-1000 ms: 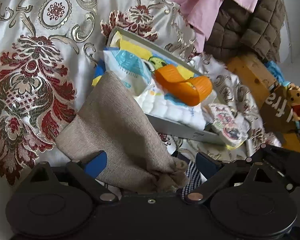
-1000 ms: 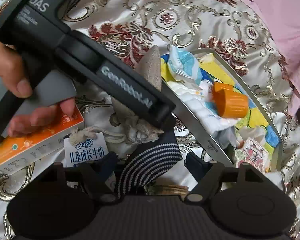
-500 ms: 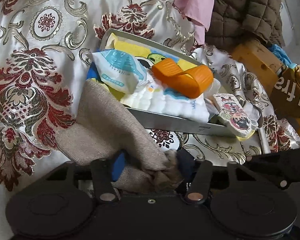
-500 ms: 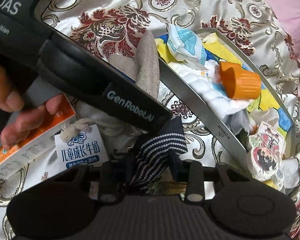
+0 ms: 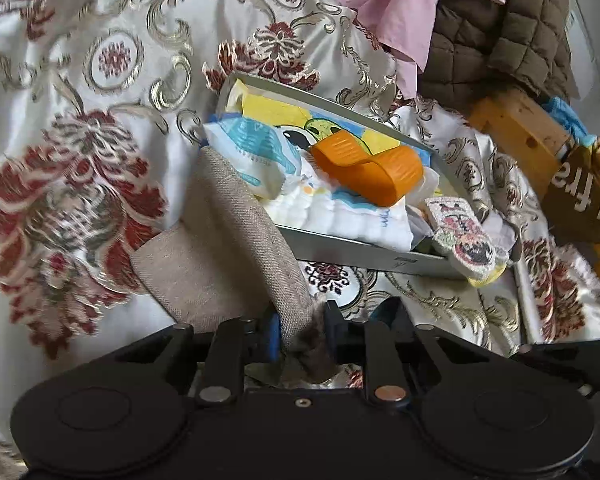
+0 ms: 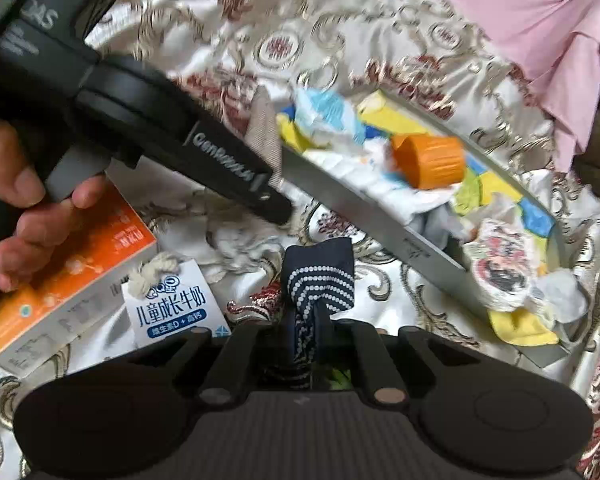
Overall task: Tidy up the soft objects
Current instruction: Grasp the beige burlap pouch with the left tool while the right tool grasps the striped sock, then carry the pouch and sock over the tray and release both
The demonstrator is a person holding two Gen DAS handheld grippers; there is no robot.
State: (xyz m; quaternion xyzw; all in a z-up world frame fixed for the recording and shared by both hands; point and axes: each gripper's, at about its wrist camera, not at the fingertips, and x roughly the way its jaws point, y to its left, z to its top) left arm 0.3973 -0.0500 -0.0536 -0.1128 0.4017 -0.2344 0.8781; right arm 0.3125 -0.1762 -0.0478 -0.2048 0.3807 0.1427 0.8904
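My left gripper (image 5: 300,336), wide a second ago, is closing onto the beige cloth (image 5: 228,256); my right gripper (image 6: 320,332) has clamped the dotted navy sock (image 6: 320,280), the tray (image 6: 360,204) just ahead.

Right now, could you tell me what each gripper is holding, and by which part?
Left gripper, closing, pinches the beige sock at its darker end; right gripper clamps the navy dotted sock at its lower end.
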